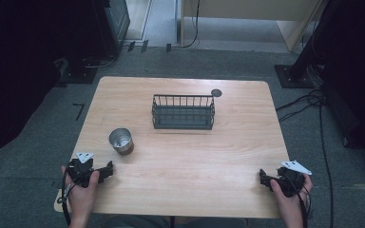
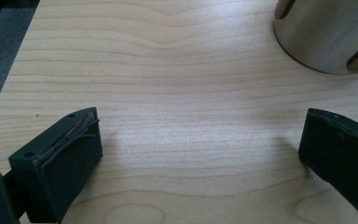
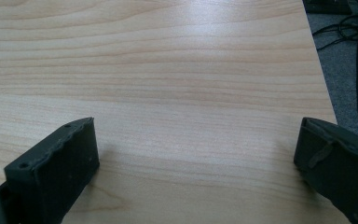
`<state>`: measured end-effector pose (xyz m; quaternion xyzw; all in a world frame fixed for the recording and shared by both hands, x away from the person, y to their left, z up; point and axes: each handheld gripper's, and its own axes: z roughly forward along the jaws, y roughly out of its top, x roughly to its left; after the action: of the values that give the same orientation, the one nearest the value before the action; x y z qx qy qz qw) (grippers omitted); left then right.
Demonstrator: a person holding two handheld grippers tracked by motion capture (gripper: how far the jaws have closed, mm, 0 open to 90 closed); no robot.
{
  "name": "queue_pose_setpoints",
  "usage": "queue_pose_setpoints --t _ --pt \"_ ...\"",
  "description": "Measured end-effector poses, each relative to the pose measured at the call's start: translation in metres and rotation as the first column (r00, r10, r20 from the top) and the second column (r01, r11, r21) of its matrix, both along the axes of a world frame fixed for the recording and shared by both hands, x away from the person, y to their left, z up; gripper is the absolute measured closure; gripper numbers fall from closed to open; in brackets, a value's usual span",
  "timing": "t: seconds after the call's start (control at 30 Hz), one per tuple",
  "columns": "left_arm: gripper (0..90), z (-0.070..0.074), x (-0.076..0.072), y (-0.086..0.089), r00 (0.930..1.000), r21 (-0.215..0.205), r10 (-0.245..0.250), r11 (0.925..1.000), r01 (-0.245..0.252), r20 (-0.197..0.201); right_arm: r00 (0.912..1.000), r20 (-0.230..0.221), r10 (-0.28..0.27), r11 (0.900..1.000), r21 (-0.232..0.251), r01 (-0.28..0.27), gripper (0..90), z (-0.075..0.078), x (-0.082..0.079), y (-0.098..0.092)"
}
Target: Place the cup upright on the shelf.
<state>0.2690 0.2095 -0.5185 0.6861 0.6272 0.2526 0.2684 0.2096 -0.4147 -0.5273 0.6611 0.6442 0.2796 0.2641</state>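
Both grippers rest low at the near table [image 1: 185,161] edge, nothing started. The left gripper [image 2: 200,149] gapes wide and empty, the metal cup [image 2: 328,32] just ahead to its right. The right gripper [image 3: 198,154] is equally spread, empty. Likely next: reach, straddle the cup; the wire basket [image 1: 183,112] stands farther off.

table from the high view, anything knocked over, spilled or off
Nothing stands out. The metal cup stands upright near the left tool, the wire basket sits square toward the far side, and the table shows no spill. A small dark disc lies behind the basket; what it is cannot be told.
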Motion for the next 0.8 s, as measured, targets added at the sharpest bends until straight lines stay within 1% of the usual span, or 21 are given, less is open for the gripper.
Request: queue_pose_setpoints --t 0.33,0.4,0.47,0.5,0.53,0.57,0.6,0.63,0.7,0.73,0.8 --pt "0.0 0.000 0.000 -0.001 1.0000 0.002 0.006 1.0000 -0.006 0.000 1.0000 0.000 0.000 1.000 -0.001 0.000 0.0 0.000 0.000 0.000" --pt "0.0 0.001 -0.001 -0.002 0.9999 0.002 0.011 0.9999 -0.011 -0.006 1.0000 0.000 0.000 1.000 -0.001 0.000 0.0 0.000 0.000 0.000" --pt "0.0 0.002 -0.001 -0.002 1.0000 0.002 0.006 1.0000 -0.006 -0.005 1.0000 0.000 -0.001 1.000 0.000 0.001 0.0 0.000 0.000 0.000" --pt "0.0 0.003 -0.002 -0.002 0.9999 -0.016 -0.006 0.9998 0.006 0.010 1.0000 0.000 0.001 1.000 -0.002 -0.001 0.0 0.000 0.000 0.000" --pt "0.0 0.005 -0.003 -0.003 0.9998 -0.020 -0.007 0.9998 0.008 0.018 1.0000 0.000 0.000 1.000 -0.001 0.000 0.0 0.000 0.000 0.000" --pt "0.0 0.005 -0.003 -0.003 0.9998 -0.020 -0.007 0.9998 0.008 0.018 1.0000 0.000 0.000 1.000 -0.001 0.000 0.0 0.000 0.000 0.000" --pt "0.0 0.008 -0.003 -0.004 0.9993 -0.028 -0.017 0.9994 0.018 0.033 1.0000 0.000 0.000 1.000 -0.001 0.000 0.0 0.000 0.000 0.000" --pt "0.0 0.010 -0.003 -0.005 0.9989 -0.032 -0.024 0.9992 0.025 0.041 1.0000 -0.001 -0.001 1.000 -0.001 0.001 0.0 0.000 0.000 0.000" --pt "0.0 0.011 -0.004 -0.006 0.9986 -0.030 -0.031 0.9990 0.032 0.043 1.0000 0.000 0.000 1.000 -0.001 0.000 0.0 0.000 0.000 0.000" --pt "0.0 0.014 -0.004 -0.009 0.9979 -0.030 -0.045 0.9985 0.047 0.047 1.0000 0.000 0.000 1.000 0.000 0.000 0.0 0.000 0.000 0.000" --pt "0.0 0.016 -0.004 -0.010 0.9974 -0.034 -0.049 0.9981 0.051 0.052 1.0000 0.000 0.000 1.000 -0.001 0.000 0.0 0.000 0.000 0.000"
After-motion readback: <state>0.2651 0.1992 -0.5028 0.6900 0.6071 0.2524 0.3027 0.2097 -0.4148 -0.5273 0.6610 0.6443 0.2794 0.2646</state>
